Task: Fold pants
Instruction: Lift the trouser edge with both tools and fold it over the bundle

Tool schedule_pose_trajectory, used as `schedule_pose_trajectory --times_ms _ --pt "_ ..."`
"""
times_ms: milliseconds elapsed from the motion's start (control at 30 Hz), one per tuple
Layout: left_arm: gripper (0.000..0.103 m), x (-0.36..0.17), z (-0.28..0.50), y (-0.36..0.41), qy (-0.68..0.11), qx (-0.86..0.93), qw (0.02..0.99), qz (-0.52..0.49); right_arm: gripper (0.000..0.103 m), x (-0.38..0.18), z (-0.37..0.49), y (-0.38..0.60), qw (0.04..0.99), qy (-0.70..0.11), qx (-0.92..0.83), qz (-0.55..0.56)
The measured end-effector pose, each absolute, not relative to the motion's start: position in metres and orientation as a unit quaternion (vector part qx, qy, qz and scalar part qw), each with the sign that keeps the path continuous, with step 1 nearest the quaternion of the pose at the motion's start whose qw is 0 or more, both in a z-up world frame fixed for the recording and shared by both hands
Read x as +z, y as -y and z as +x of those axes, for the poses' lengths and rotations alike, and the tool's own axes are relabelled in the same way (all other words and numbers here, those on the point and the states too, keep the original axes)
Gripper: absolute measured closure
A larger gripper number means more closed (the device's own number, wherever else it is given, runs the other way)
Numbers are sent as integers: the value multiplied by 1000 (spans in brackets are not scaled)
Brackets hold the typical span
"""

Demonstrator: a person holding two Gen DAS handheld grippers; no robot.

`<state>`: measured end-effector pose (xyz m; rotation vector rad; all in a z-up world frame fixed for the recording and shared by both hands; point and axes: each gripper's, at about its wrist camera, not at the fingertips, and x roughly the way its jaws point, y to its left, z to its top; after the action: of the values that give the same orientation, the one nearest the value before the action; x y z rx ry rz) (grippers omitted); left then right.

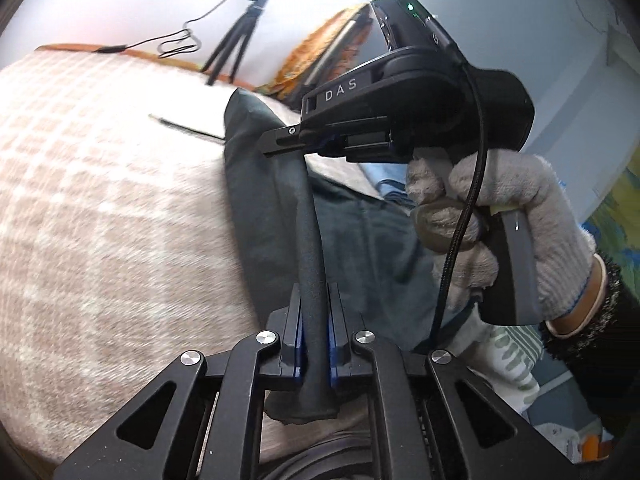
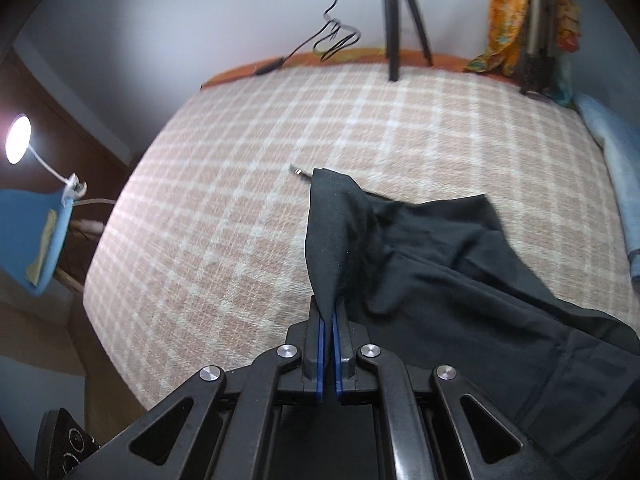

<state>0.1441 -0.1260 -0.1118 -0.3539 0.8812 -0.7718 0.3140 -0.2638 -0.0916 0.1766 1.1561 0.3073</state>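
Note:
Dark pants (image 2: 460, 264) lie on a beige checked bedspread (image 2: 248, 184), spread toward the right. My right gripper (image 2: 328, 312) is shut on an edge of the pants and lifts it into a peak. In the left wrist view my left gripper (image 1: 315, 320) is shut on a bunched edge of the same pants (image 1: 360, 240), which runs taut up to the right gripper (image 1: 280, 144), held in a gloved hand (image 1: 500, 232) just ahead.
A black tripod (image 2: 400, 12) and a coiled cable (image 2: 332, 40) stand at the bed's far edge. A thin black cable end (image 2: 298, 171) lies on the bedspread. Folded light-blue jeans (image 2: 616, 172) lie at the right. A lamp (image 2: 18, 144) and blue chair are off the left.

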Motion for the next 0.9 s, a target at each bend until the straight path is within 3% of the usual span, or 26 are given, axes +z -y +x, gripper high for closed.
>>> schedule_pose_trajectory --times_ms 267,900 --pt "96 -89 147 165 -398 -408 809 -147 103 -64 296 304 840 -511 143 111" --pt "97 -87 179 270 -406 -492 765 -83 103 -63 267 390 855 -496 88 122"
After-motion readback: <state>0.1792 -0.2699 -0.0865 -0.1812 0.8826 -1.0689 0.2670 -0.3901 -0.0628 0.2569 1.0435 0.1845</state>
